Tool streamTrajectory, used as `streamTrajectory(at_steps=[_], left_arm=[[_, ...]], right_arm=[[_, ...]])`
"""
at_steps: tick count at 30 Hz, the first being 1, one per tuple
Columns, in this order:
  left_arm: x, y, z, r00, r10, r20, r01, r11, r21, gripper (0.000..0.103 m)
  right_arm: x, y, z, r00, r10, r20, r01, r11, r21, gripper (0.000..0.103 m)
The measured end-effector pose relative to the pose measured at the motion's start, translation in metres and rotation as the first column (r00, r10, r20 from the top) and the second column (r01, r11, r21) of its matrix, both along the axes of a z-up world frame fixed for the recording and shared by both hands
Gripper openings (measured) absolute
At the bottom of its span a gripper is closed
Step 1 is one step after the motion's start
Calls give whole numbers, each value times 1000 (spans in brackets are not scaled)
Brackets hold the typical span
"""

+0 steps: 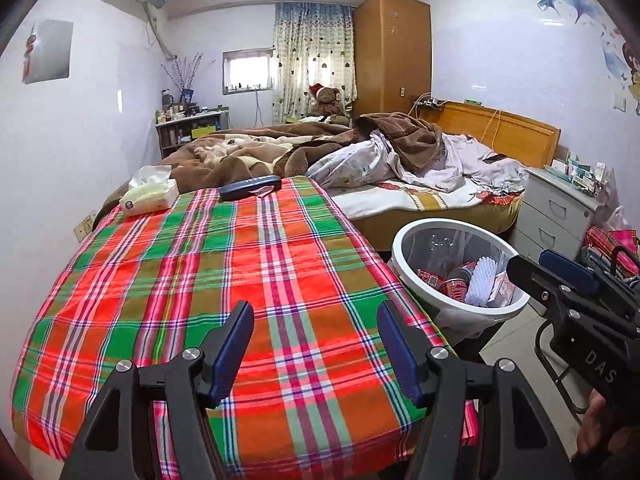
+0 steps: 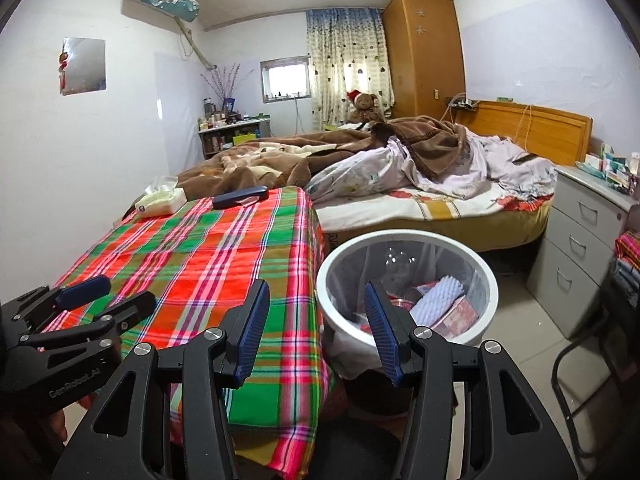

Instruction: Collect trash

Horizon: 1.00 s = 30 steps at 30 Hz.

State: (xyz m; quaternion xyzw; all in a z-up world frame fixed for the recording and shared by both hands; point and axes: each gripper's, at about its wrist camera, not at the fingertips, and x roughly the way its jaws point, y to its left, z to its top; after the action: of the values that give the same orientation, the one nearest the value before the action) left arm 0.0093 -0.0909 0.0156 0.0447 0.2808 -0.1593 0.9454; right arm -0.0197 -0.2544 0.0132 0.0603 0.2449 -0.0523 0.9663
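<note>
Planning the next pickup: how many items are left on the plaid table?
2: a tissue pack at the far left corner, and a dark blue case beside it, at the far edge.

A lived-in home bedroom: ahead of the tongs lies an unmade bed [image 1: 400, 168] with a wooden headboard [image 1: 500, 128]; beyond it stand a wardrobe [image 1: 390, 48] and teddy bear [image 1: 328, 100].

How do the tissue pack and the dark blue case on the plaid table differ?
The tissue pack is pale, soft and bulky, with a tissue sticking up; the case is dark blue, hard-looking, long and flat. The pack sits at the far left corner, the case further right along the far edge. Both lie on the plaid tablecloth, apart from each other and untouched by either gripper.
</note>
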Motion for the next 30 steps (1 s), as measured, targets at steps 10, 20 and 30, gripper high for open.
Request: streamTrajectory(at_steps=[10,20,30], left_arm=[[-12,2,2,1000,-6,19,6,1000,-10,64],[-16,-1,6,1000,-11,23,12,1000,-18,64],[-17,3,9,1000,-4,27,4,1000,-22,64]], right_arm=[[-6,9,-2,1000,10,0,-10,1000,-12,51],[-10,11,-1,1000,-6,8,6,1000,-17,51],[-10,12,0,1000,-9,8,10,1000,-17,51]])
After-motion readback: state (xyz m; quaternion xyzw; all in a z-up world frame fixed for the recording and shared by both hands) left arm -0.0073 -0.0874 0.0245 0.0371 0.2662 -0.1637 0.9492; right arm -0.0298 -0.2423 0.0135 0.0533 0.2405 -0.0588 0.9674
